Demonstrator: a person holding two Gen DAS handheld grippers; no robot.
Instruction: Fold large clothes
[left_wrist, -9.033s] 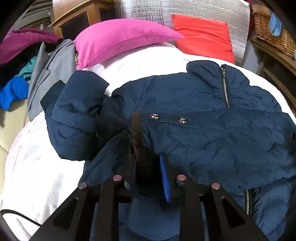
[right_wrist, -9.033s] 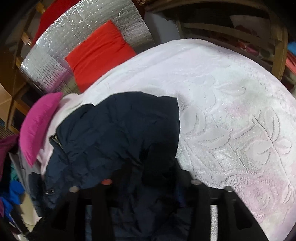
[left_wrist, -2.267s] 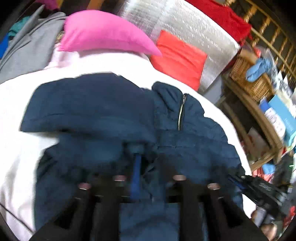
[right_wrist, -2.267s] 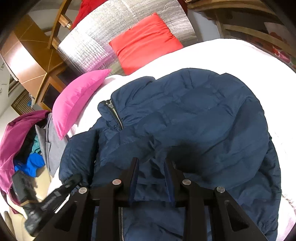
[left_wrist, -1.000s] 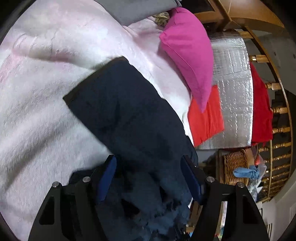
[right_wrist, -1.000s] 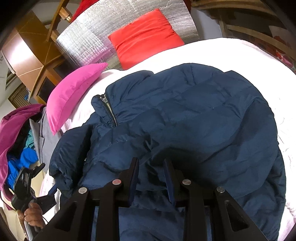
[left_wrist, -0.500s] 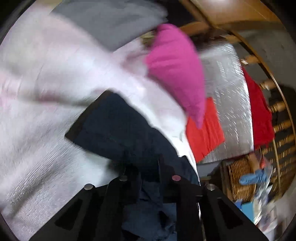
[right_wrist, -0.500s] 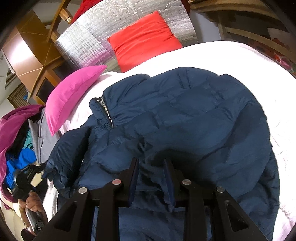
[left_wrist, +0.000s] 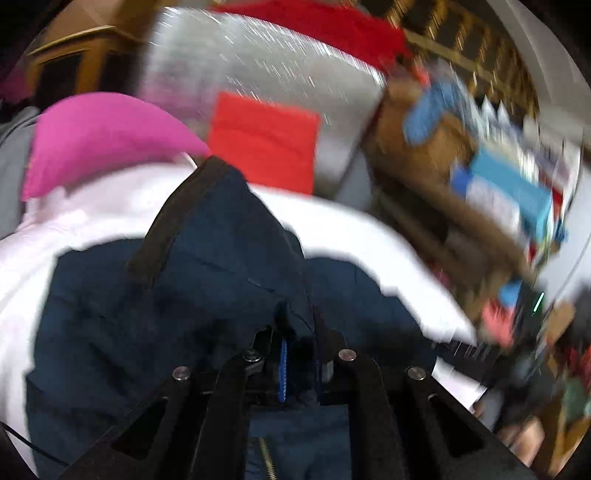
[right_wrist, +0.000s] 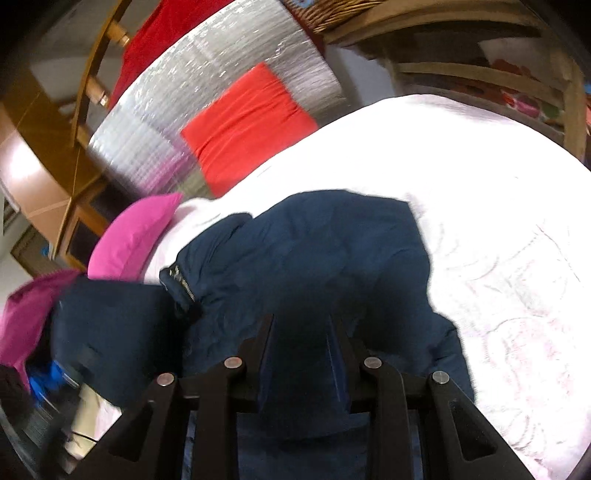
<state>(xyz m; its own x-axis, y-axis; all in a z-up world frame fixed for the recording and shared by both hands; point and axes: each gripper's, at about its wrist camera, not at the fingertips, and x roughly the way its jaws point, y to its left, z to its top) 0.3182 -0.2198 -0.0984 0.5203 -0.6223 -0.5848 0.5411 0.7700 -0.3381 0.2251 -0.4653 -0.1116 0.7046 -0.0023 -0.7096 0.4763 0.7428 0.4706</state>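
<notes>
Here the left tool (left_wrist: 299, 354) was clenched on a pinch of the navy jacket (left_wrist: 155, 314); its jaws had just closed, with sleeve fabric between them, the dark cuff (left_wrist: 166, 221) standing up ahead. Right tool (right_wrist: 301, 332) likewise grasped a fold of the same jacket (right_wrist: 314, 251) near its middle. Jacket lay bunched on the white bedspread (right_wrist: 480, 206), collar zip (right_wrist: 183, 284) toward the pink pillow (right_wrist: 133, 240), red cushion (right_wrist: 247, 125) behind. Left view was heavily blurred. Judged step: the sleeve being carried inward over the body. Next move likely calls for laying the sleeve flat across the chest, releasing, then the right side held taut so the padding does not spring back.
</notes>
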